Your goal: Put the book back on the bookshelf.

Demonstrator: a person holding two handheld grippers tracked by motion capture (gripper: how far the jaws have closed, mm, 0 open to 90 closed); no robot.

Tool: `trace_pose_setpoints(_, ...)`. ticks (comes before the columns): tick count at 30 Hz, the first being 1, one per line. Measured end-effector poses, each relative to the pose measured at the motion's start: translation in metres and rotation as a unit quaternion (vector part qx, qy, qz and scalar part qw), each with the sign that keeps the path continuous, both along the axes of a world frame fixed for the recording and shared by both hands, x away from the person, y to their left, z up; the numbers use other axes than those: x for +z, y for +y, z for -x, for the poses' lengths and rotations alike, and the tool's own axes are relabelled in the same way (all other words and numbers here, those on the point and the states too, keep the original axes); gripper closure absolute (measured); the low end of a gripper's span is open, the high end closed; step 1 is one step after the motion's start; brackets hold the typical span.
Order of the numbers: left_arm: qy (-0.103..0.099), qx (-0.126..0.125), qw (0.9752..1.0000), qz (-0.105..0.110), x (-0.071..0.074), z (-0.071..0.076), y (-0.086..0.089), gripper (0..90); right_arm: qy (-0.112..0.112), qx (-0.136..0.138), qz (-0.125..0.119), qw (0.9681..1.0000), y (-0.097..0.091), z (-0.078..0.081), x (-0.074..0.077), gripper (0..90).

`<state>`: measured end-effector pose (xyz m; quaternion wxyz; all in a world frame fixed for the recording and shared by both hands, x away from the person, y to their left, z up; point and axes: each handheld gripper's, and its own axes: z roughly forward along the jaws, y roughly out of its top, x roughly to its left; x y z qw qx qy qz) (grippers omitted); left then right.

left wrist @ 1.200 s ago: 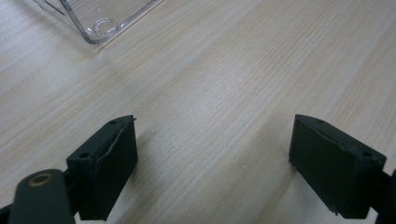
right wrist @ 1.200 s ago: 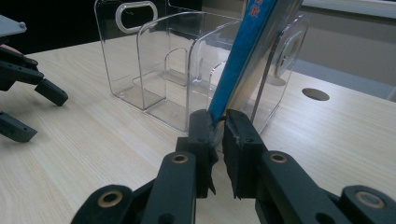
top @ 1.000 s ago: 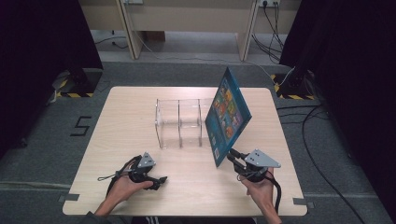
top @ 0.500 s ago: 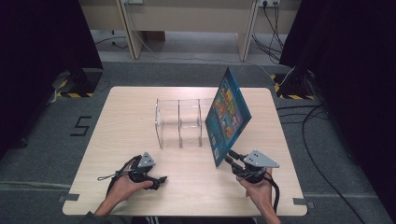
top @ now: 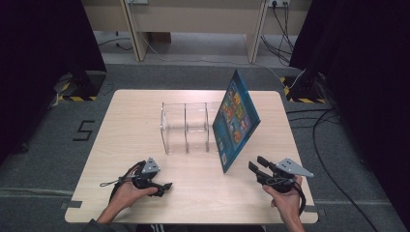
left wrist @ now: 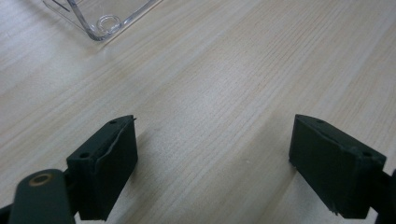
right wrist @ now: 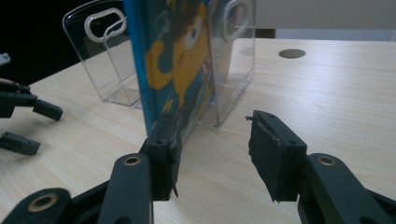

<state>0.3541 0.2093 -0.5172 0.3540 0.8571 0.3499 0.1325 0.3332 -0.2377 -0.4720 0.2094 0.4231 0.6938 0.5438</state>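
Wooden table [top: 145, 121] with a book [top: 235, 121] leaning against a clear rack [top: 186, 126].
Right gripper [top: 257, 166] sits just beside the book's near corner, its jaws having just been opening, nothing between them. Left gripper [top: 166, 186] rests on the table, jaws spread and empty.

One book [top: 235, 123] is seen, stood on its edge. One clear rack [top: 186, 126] is counted, and three compartments are made out in it from the high view. Two handle holes [right wrist: 103, 21] are seen at the top of its walls in the right gripper view. Two grippers are counted, a left [top: 167, 186] and a right [top: 257, 163], each with two jaws. One table [top: 140, 106] is seen, and two hands [top: 126, 193].
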Motion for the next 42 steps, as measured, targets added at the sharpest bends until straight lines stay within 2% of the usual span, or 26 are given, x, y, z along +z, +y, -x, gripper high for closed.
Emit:
trace_pose_setpoints(3, -0.001, -0.001, 1.0000, 0.000, 0.000, 0.000, 0.000, 14.2, 0.011, -0.010, -0.016, 0.9998, -0.006, 0.003, -0.001, 49.1)
trace_pose_setpoints(7, -0.005, -0.002, 1.0000, 0.006, -0.001, 0.001, 0.001, 13.9, 0.015, -0.019, -0.017, 0.9995, -0.012, 0.005, -0.003, 45.2)
trace_pose_setpoints(14, -0.007, -0.002, 0.9999, 0.007, -0.002, 0.003, 0.002, 13.2, 0.039, -0.028, -0.028, 0.9985, -0.017, 0.007, -0.007, 35.4)
trace_pose_setpoints(25, -0.009, -0.003, 0.9999, 0.009, -0.003, 0.005, 0.002, 11.5, 0.045, -0.041, -0.040, 0.9973, -0.021, 0.013, -0.010, 27.0)
trace_pose_setpoints(27, -0.010, -0.006, 0.9999, 0.010, -0.003, 0.006, 0.002, 11.1, 0.042, -0.041, -0.036, 0.9976, -0.022, 0.014, -0.010, 26.4)
trace_pose_setpoints(37, -0.009, -0.015, 0.9998, 0.009, -0.003, 0.015, 0.016, 10.9, 0.061, -0.035, -0.035, 0.9969, -0.024, 0.023, -0.013, 22.3)
trace_pose_setpoints(39, -0.008, -0.015, 0.9998, 0.009, -0.003, 0.016, 0.017, 10.9, 0.060, -0.036, -0.021, 0.9973, -0.024, 0.025, -0.014, 20.6)
trace_pose_setpoints(42, -0.009, -0.015, 0.9998, 0.008, -0.003, 0.017, 0.018, 10.9, 0.066, -0.039, -0.012, 0.9970, -0.024, 0.029, -0.014, 17.2)
